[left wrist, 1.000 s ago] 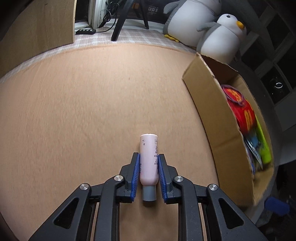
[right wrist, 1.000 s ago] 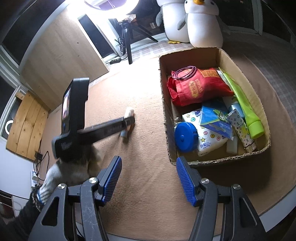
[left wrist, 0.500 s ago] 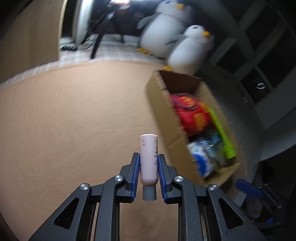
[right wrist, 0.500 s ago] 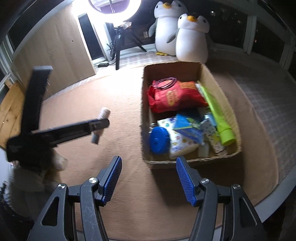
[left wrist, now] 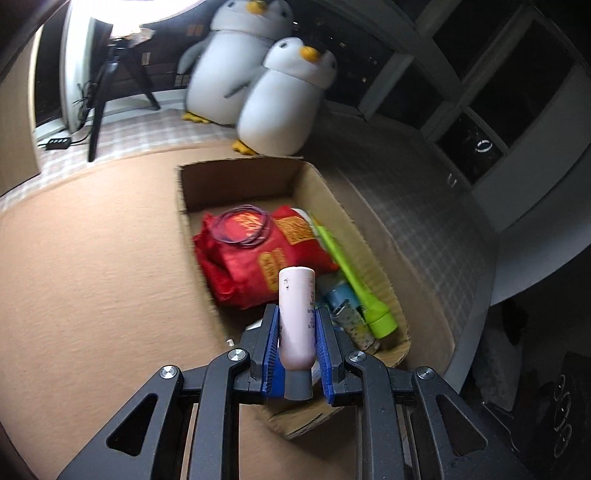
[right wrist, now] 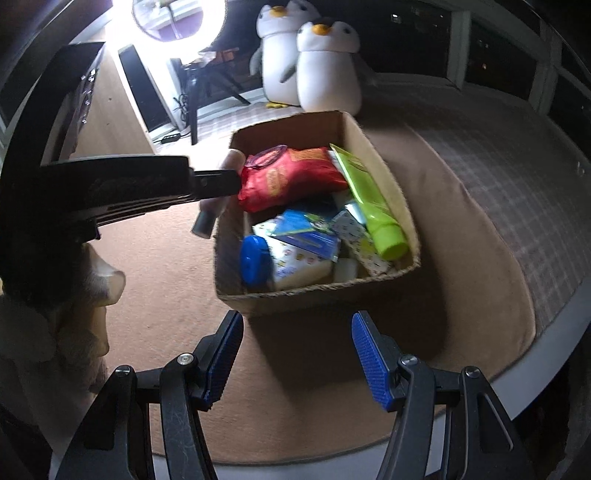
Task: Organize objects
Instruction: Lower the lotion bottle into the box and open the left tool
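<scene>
My left gripper [left wrist: 296, 325] is shut on a pale pink bottle [left wrist: 296, 317] with a grey cap, held in the air over the left wall of the cardboard box [left wrist: 240, 177]. From the right wrist the same bottle [right wrist: 218, 192] shows at the box's [right wrist: 317, 291] left rim, in the black left gripper [right wrist: 221, 181]. The box holds a red bag [left wrist: 258, 258], a green tube [left wrist: 354, 280], a blue-lidded item [right wrist: 255, 262] and several packets. My right gripper [right wrist: 297, 358] stands open and empty in front of the box's near wall.
Two plush penguins [left wrist: 273, 92] stand behind the box. A tripod [left wrist: 107, 85] with a bright ring light [right wrist: 177, 18] stands at the back left. The brown mat [left wrist: 92, 277] spreads to the left of the box. The table edge [right wrist: 535, 376] curves close on the right.
The left gripper has risen off the mat with the pink bottle and swung right, over the box's left side. The right gripper has shifted so the box lies straight ahead of it.
</scene>
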`<state>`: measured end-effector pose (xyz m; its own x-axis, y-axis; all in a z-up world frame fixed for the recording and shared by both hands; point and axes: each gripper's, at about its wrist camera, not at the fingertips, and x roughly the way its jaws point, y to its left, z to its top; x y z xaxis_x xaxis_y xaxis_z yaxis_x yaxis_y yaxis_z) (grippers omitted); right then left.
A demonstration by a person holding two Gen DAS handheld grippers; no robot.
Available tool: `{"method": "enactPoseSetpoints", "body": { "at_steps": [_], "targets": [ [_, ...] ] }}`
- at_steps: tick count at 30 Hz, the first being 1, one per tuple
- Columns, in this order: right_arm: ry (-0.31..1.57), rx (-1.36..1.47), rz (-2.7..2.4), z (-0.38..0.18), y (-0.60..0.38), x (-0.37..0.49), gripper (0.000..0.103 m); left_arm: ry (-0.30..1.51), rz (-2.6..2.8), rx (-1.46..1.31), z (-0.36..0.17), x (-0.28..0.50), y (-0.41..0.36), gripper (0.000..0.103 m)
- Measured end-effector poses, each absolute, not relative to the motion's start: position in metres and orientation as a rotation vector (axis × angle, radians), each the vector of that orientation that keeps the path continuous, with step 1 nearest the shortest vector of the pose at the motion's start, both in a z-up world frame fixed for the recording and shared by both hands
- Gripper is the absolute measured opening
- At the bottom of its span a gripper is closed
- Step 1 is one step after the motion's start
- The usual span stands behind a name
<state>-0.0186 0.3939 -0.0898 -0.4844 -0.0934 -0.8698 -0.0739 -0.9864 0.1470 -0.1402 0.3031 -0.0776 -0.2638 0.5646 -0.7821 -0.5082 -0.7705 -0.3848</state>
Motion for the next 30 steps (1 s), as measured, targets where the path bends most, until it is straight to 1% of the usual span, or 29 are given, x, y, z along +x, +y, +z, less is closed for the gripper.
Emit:
{"method": "enactPoseSetpoints", "body": {
  "at_steps": [9, 15, 22, 30],
  "targets": [
    [-0.281, 1.59, -2.691, -0.091, 0.407, -0.013, 0.058, -0.022, 2.056, -1.318, -0.081, -0.143, 0.337, 0.021],
    [-0.286, 1.59, -2.693, -0.091, 0.413, -0.013, 0.058, 0.011, 2.072, -1.316, -0.081, -0.141, 0.344, 0.021],
    [-0.28, 1.588, -2.689, -0.091, 0.411, -0.011, 0.058, 0.036, 2.102, -1.294, -0.073, -0.138, 0.34, 0.023],
    [-0.268, 1.573, -2.678, -0.088, 0.401, -0.012, 0.058, 0.044, 2.17, -1.252, -0.057, -0.129, 0.312, 0.023]
  ]
}}
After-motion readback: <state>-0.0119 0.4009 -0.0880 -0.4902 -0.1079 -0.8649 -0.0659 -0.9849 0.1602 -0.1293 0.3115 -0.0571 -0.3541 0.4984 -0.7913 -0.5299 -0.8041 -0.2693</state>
